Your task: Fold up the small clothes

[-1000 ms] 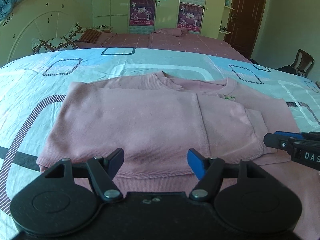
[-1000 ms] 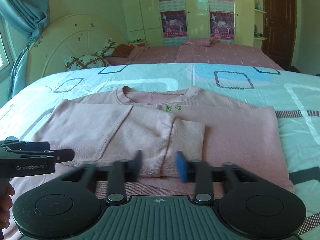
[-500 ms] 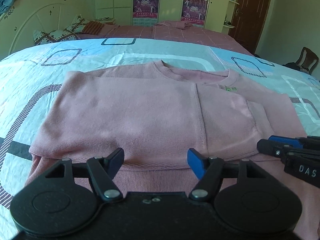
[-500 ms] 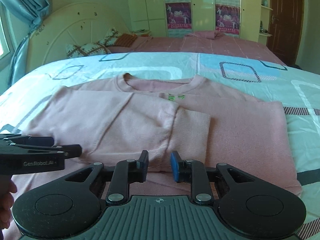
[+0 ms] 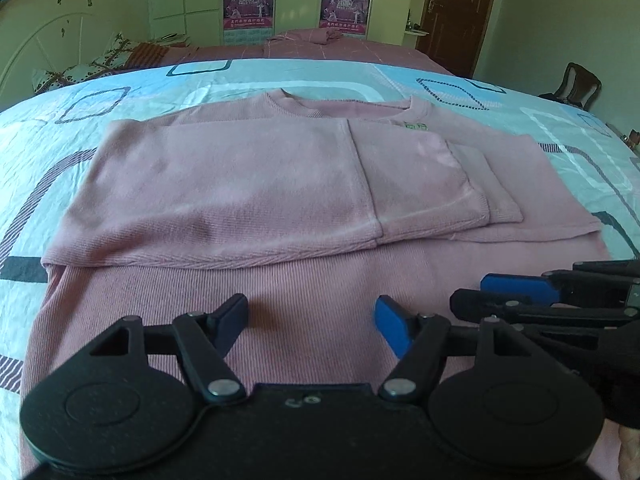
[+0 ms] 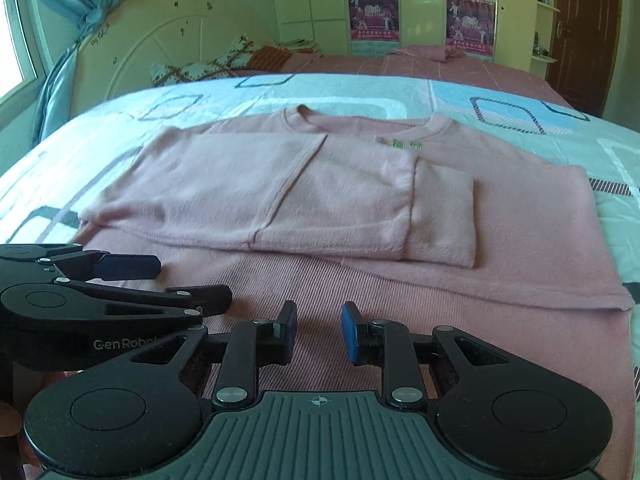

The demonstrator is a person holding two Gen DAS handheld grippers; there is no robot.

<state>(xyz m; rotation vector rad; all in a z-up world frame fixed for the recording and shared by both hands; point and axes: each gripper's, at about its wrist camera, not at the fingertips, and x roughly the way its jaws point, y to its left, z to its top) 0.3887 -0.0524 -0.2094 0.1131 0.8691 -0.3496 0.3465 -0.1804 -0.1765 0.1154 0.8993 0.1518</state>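
Note:
A pink sweatshirt (image 5: 248,184) lies flat on the bed, collar away from me, with both sleeves (image 6: 360,208) folded across its chest. My left gripper (image 5: 313,317) hovers open over the ribbed lower body of the sweatshirt (image 5: 304,280), nothing between its fingers. My right gripper (image 6: 319,330) hangs just right of it over the same lower part, its jaws a narrow gap apart with only cloth beneath. Each gripper shows in the other's view: the right gripper (image 5: 472,292) at the right edge, the left gripper (image 6: 188,282) at the left.
A light blue bedspread (image 5: 120,96) with square patterns surrounds the sweatshirt. Pillows (image 6: 200,68) and a white headboard (image 6: 132,52) are at the far left. A pink-covered bed (image 6: 440,64), a wardrobe and a brown door (image 5: 456,12) stand behind. A chair (image 5: 580,84) is at the right.
Both grippers have drawn back toward the near hem and sunk a little. Their fingers now sit over the ribbed lower body instead of at the folded sleeves' edge, and they are closer together.

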